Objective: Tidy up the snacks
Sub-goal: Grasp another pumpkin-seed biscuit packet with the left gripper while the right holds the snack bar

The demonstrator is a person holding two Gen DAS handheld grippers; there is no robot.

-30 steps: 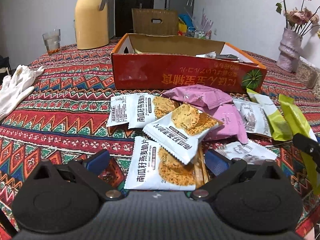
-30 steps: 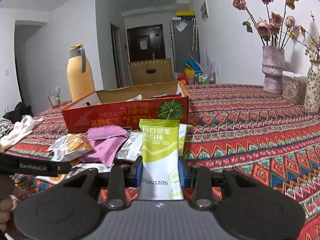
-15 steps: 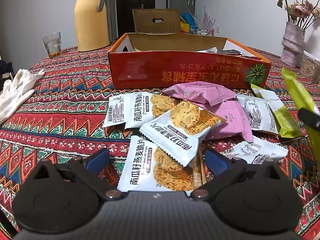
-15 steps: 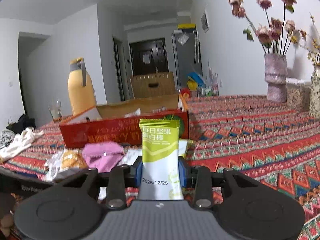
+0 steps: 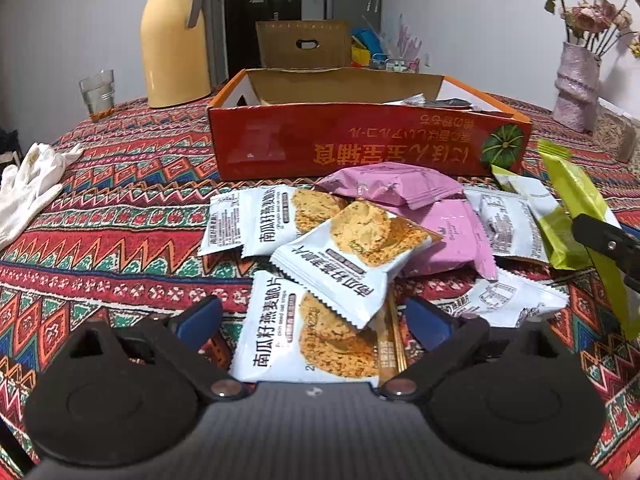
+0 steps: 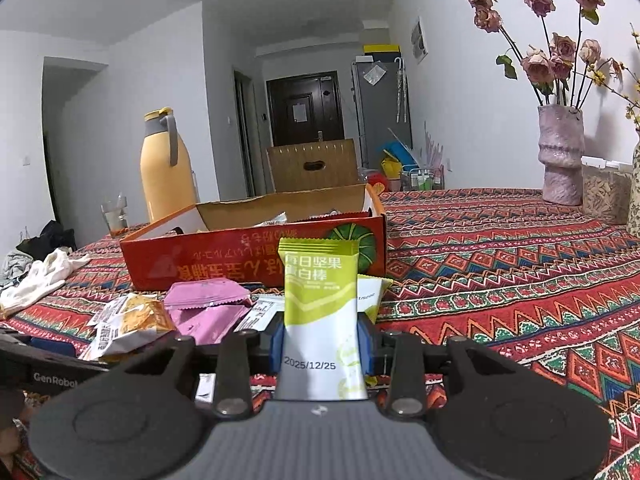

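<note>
My right gripper (image 6: 322,342) is shut on a green and white snack bar packet (image 6: 320,304), held upright above the table in front of the red cardboard box (image 6: 256,256). The same packet (image 5: 580,200) shows at the right edge of the left wrist view. My left gripper (image 5: 312,316) is open, its jaws on either side of a white oat crisp packet (image 5: 308,340). Beyond it lie more oat crisp packets (image 5: 344,252), pink packets (image 5: 396,186) and another green packet (image 5: 548,224), in front of the red box (image 5: 360,144).
A yellow thermos jug (image 5: 174,36) and a glass (image 5: 98,94) stand at the back left. White gloves (image 5: 28,184) lie at the left. A pink vase of dried roses (image 6: 560,156) stands at the right. A patterned cloth (image 6: 500,260) covers the table.
My right gripper has risen with the green packet and moved nearer the red box. My left gripper has crept a little forward around the oat crisp packet and stays open.
</note>
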